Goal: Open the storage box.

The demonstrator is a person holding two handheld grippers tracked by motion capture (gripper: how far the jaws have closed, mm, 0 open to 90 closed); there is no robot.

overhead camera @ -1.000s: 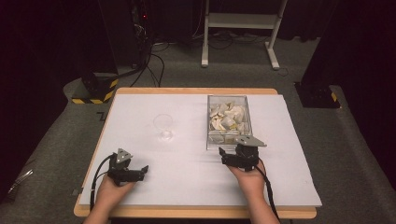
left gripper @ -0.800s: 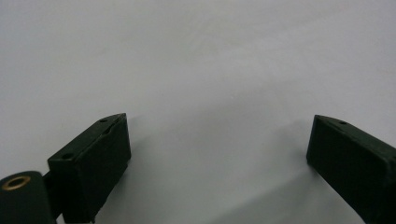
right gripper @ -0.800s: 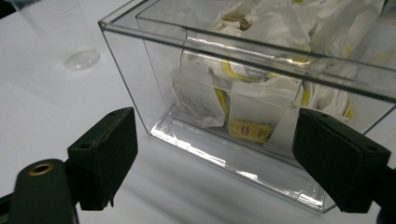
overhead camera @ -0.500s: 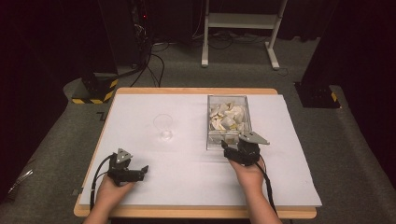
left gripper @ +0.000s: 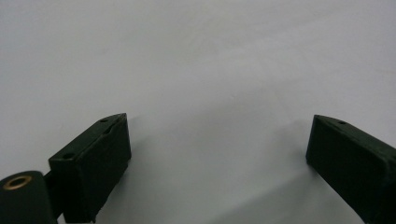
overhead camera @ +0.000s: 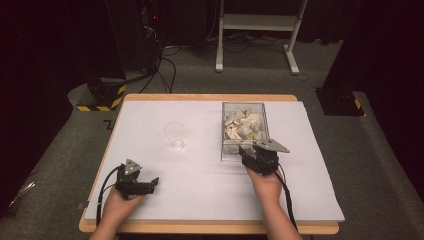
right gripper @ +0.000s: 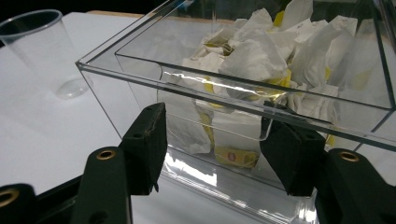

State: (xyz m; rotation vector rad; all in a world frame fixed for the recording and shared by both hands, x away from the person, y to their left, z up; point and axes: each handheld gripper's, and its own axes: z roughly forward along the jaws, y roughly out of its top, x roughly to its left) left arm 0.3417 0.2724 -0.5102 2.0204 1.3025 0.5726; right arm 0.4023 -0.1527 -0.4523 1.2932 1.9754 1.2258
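A clear plastic box (overhead camera: pixel 224 150) full of white and yellow paper packets (overhead camera: pixel 244 124) stands right of the table's middle. My right gripper (overhead camera: pixel 248 151) sits at the box's near wall, jaws open, nothing between them. In the right gripper view the box (right gripper: pixel 233 93) rises just beyond the open gripper (right gripper: pixel 219 140), with the packets (right gripper: pixel 261 56) piled inside. A clear plastic cup (overhead camera: pixel 174 135) stands upright left of the box, and appears as the cup (right gripper: pixel 44 51) in the right gripper view. My left gripper (overhead camera: pixel 152 183) rests low at the near left, open over bare white surface (left gripper: pixel 219 154).
The white table sheet (overhead camera: pixel 150 115) has a wooden rim (overhead camera: pixel 200 227) along its near edge. Beyond the table are a white stand's legs (overhead camera: pixel 255 35), cables (overhead camera: pixel 160 65) on the grey floor and a black-and-yellow striped block (overhead camera: pixel 102 95).
My right gripper has moved forward, away from the person, up to the box's near wall. The left gripper has stayed in place.
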